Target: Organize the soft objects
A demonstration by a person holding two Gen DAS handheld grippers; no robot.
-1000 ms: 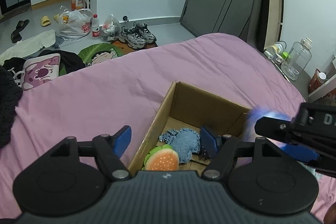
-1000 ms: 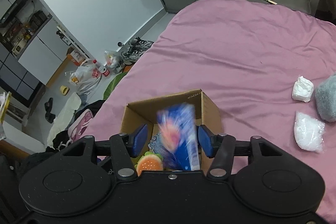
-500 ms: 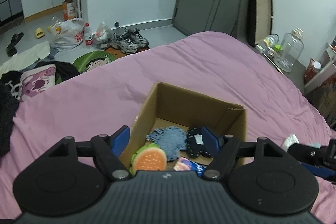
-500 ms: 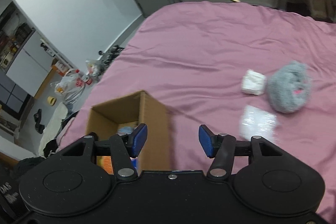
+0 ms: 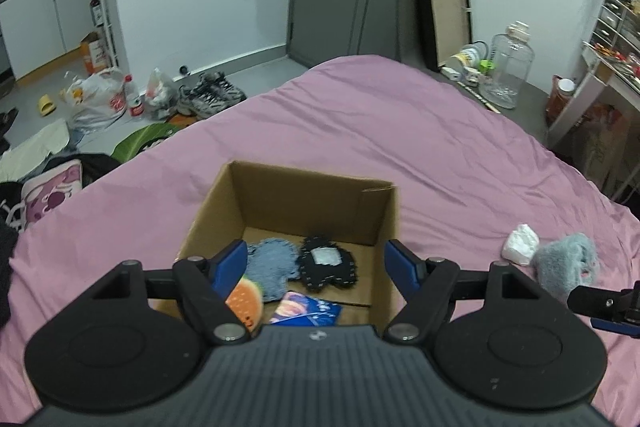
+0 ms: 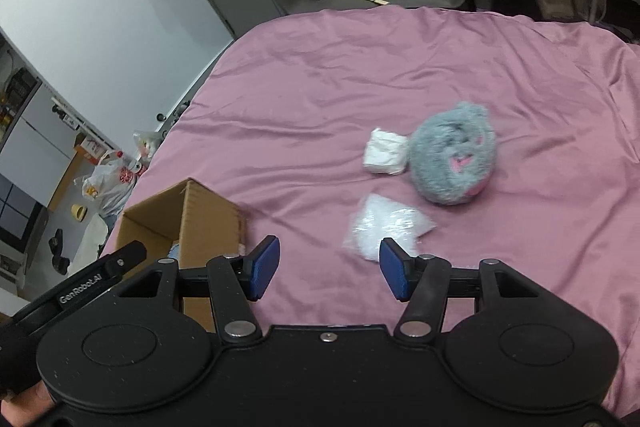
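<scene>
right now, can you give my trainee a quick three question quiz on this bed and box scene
1. True or false: the right gripper has its fingers closed on the clear plastic bag.
2. Multiple choice: which of these lies inside the cardboard box? A) the grey fuzzy plush B) the white wad C) the burger toy
3. Fill in: counting soft items on the pink bedspread outside the box, there are ___.

Key: 1 false, both grippers are open and empty, and the left gripper hangs over the box. 2 C. 3 three.
</scene>
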